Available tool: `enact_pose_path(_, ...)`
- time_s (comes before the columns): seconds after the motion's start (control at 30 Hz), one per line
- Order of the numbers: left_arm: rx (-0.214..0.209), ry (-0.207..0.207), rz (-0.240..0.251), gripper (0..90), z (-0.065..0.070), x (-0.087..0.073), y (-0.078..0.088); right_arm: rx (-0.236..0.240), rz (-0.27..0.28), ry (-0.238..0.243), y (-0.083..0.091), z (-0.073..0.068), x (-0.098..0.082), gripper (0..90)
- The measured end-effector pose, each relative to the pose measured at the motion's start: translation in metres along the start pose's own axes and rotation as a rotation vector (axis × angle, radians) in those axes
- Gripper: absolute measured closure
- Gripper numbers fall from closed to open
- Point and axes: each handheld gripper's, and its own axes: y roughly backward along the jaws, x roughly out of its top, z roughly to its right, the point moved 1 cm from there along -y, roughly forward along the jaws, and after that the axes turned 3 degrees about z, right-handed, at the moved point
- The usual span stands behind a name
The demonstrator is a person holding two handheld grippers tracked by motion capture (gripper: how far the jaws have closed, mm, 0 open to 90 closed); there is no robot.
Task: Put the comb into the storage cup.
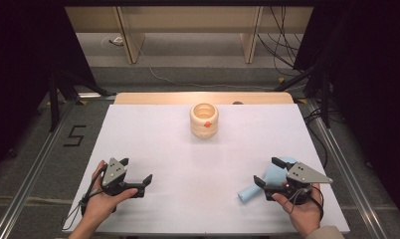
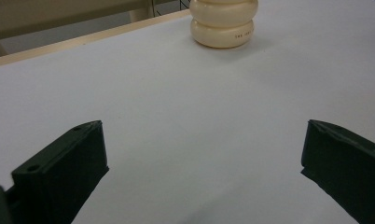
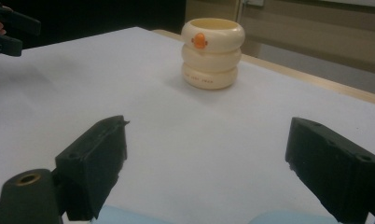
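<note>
A cream ribbed cup (image 1: 204, 120) with an orange mark stands upright at the far middle of the white table (image 1: 188, 159). It shows ahead in the left gripper view (image 2: 224, 23) and in the right gripper view (image 3: 212, 52). My left gripper (image 1: 136, 170) rests near the front left, open, with nothing between its jaws (image 2: 204, 135). My right gripper (image 1: 267, 172) is open at the front right, over a light blue object (image 1: 267, 185) that lies on the table. Parts of that blue object (image 3: 125, 217) show below its jaws (image 3: 209, 130). I cannot tell whether they touch it.
The left gripper (image 3: 6, 28) shows far off in the right gripper view. A wooden table edge (image 1: 203, 97) runs behind the white sheet. Stand legs (image 1: 58, 94), cables (image 1: 282, 45) and a floor mark "5" (image 1: 74, 135) lie around the table.
</note>
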Motion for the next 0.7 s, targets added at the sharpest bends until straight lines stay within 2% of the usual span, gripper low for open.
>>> enact_pose_path(0.33, -0.002, 0.003, -0.002, 0.0, 0.001, 0.0, -0.002, -0.028, 0.022, -0.006, 0.001, -0.001, 0.001, 13.5)
enact_pose_path(0.5, -0.007, 0.006, -0.001, 0.0, 0.001, 0.0, -0.002, -0.032, 0.043, -0.016, -0.004, -0.003, 0.001, 15.5)
enact_pose_path(0.57, -0.01, 0.011, 0.0, 0.0, 0.001, 0.0, -0.002, -0.03, 0.05, -0.022, -0.008, -0.005, 0.003, 18.0)
enact_pose_path(0.7, -0.01, 0.013, 0.0, 0.0, 0.001, 0.0, -0.002, -0.003, 0.024, 0.011, -0.018, -0.012, 0.007, 31.8)
